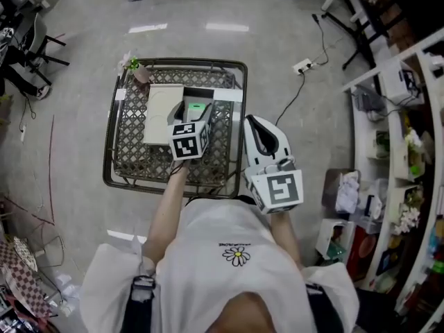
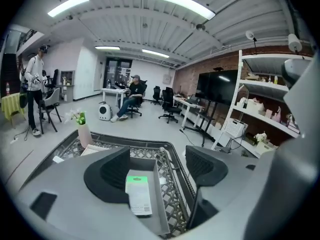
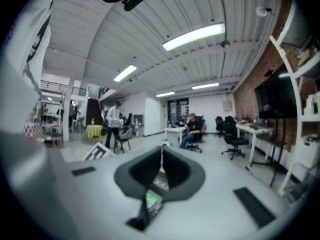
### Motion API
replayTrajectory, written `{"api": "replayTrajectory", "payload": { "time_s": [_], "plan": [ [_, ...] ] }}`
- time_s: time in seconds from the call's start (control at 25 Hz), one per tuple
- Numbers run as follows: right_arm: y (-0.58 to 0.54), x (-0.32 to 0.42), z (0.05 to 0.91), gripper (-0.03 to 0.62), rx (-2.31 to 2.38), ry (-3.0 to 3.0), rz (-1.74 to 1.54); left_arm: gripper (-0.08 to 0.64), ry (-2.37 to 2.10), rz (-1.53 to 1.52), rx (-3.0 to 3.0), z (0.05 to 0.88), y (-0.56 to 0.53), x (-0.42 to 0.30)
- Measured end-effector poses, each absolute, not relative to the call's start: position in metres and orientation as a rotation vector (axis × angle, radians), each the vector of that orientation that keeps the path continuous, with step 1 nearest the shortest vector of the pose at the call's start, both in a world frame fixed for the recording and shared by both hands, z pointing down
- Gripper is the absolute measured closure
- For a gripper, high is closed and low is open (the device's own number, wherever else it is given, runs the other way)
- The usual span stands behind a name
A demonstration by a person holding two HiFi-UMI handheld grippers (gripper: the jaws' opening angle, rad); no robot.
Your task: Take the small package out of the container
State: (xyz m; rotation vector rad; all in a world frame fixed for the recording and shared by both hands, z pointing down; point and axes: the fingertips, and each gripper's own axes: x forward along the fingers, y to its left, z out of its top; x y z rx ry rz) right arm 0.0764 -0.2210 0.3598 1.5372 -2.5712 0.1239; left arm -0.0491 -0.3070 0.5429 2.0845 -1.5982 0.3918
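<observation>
A small package (image 1: 198, 107) with a green top lies flat in a grey open container (image 1: 201, 91) on a black lattice table (image 1: 139, 151). My left gripper (image 1: 194, 113) hovers just above that container. In the left gripper view the package (image 2: 137, 194) lies low between the jaws of the left gripper (image 2: 157, 156), which stand wide apart, and neither pad touches it. The container's wall (image 2: 159, 204) runs along the package's right side. My right gripper (image 1: 258, 127) hangs off the table's right edge. In the right gripper view its jaws (image 3: 161, 154) meet in a line with nothing between them.
A white flat box (image 1: 161, 113) lies left of the grey container, and a small vase of flowers (image 1: 139, 71) stands at the table's far left corner. Shelving (image 1: 402, 151) crowds the right side. A power strip with its cable (image 1: 302, 66) lies on the floor.
</observation>
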Motion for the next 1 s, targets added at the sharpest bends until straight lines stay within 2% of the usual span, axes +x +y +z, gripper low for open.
{"api": "replayTrajectory", "payload": {
  "time_s": [0.52, 1.0],
  "plan": [
    [-0.216, 0.093, 0.371, 0.560, 1.546, -2.498, 0.129, 0.209, -1.504, 0.668, 1.936, 0.641, -0.316, -0.053],
    [-0.214, 0.100, 0.383, 0.560, 1.531, -2.471, 0.130, 0.210, -1.460, 0.780, 1.836, 0.699, -0.320, -0.054]
  ]
}}
